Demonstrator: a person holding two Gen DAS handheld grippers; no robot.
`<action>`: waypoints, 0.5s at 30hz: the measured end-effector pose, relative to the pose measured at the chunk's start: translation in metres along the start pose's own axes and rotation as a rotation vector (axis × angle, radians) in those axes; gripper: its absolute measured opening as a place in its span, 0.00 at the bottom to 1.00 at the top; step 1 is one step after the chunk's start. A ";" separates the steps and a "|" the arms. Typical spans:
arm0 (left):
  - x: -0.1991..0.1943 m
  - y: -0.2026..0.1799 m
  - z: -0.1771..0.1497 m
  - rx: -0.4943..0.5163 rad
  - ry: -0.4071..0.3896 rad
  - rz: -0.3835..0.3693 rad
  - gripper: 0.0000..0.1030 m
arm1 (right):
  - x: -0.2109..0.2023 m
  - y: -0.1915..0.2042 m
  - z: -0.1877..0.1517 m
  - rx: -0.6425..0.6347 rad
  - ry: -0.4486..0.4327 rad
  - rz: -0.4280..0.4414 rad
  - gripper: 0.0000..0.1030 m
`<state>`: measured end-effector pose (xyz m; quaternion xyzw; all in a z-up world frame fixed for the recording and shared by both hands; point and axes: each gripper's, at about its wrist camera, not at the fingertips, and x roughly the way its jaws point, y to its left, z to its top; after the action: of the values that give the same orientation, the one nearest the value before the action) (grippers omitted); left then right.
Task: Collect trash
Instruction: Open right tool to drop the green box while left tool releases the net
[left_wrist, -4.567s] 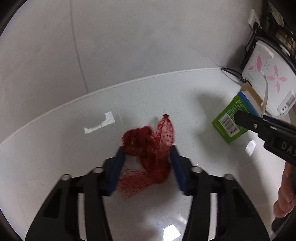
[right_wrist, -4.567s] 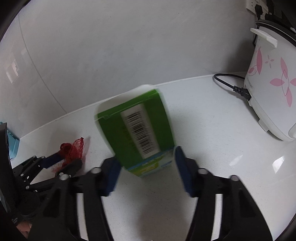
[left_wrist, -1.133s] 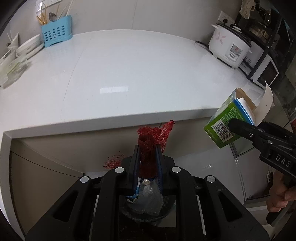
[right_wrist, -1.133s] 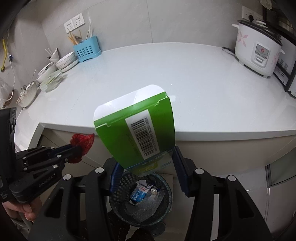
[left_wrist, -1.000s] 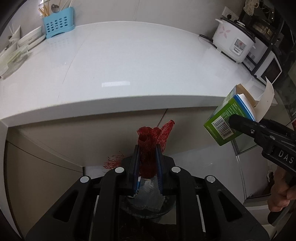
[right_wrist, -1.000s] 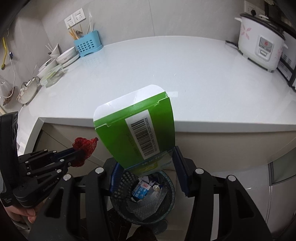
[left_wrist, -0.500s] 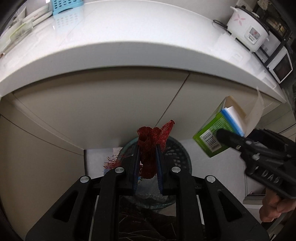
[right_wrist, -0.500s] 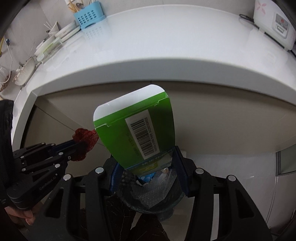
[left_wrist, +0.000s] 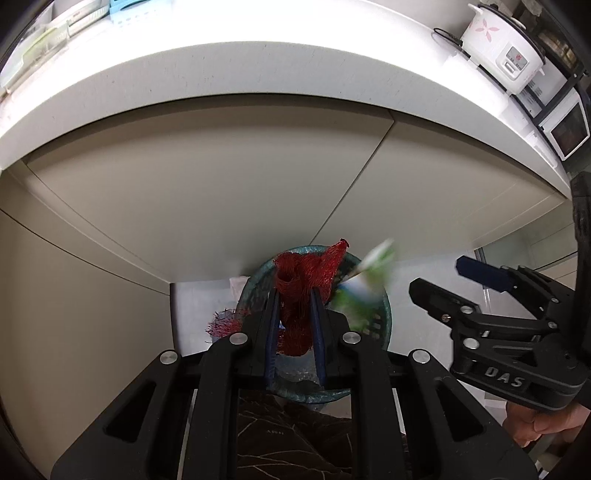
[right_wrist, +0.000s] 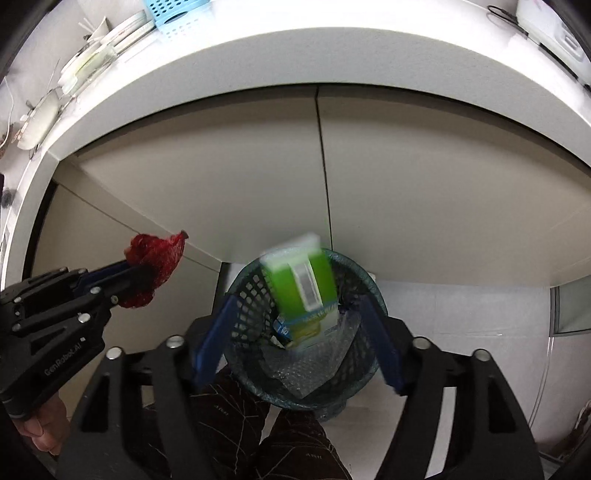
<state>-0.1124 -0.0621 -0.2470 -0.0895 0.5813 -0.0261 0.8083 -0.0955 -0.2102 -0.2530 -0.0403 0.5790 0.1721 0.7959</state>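
The left gripper (left_wrist: 293, 314) is shut tight on one red net (left_wrist: 301, 291), a scrunched mesh bag with a frayed tuft (left_wrist: 221, 326) hanging out to the left. The net stands up between the two blue pads (left_wrist: 272, 325), its long way running up and away from the camera, and one pointed corner sticks up to the right. It hangs in the air over the bin (left_wrist: 384, 325). In the right wrist view the same net (right_wrist: 157, 264) pokes out of the left gripper (right_wrist: 140, 275) and points right, toward the bin (right_wrist: 369, 288). The right gripper (right_wrist: 299, 328) is wide open with nothing in it, one blue pad (right_wrist: 214, 339) on each side of the bin. Between them is one green box (right_wrist: 301, 291), blurry, with a white label and a blue and yellow end. Its long way runs near to far, the white top end away from the camera, and its low end is inside the bin's rim. In the left wrist view the box (left_wrist: 364, 284) is only a green and white smear over the bin, and the right gripper (left_wrist: 443, 280) is spread open beside it. There is one bin, round and dark teal with mesh sides, on the floor, with clear plastic (right_wrist: 299, 365) in it. Past it are two beige doors (right_wrist: 424, 177) with a seam between them. Above them is the white counter (left_wrist: 221, 74). One rice cooker (left_wrist: 502, 55) with pink flowers is at its far right.
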 end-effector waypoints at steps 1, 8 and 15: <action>0.002 -0.001 0.001 0.000 0.005 -0.003 0.15 | -0.002 -0.003 -0.001 0.007 -0.010 -0.013 0.76; 0.018 -0.006 -0.003 0.008 0.034 -0.022 0.15 | -0.022 -0.031 -0.007 0.084 -0.067 -0.087 0.91; 0.042 -0.024 -0.010 0.043 0.077 -0.043 0.16 | -0.038 -0.056 -0.015 0.144 -0.082 -0.128 0.92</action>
<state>-0.1063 -0.0926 -0.2853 -0.0836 0.6093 -0.0593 0.7863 -0.1015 -0.2754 -0.2298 -0.0129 0.5532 0.0805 0.8290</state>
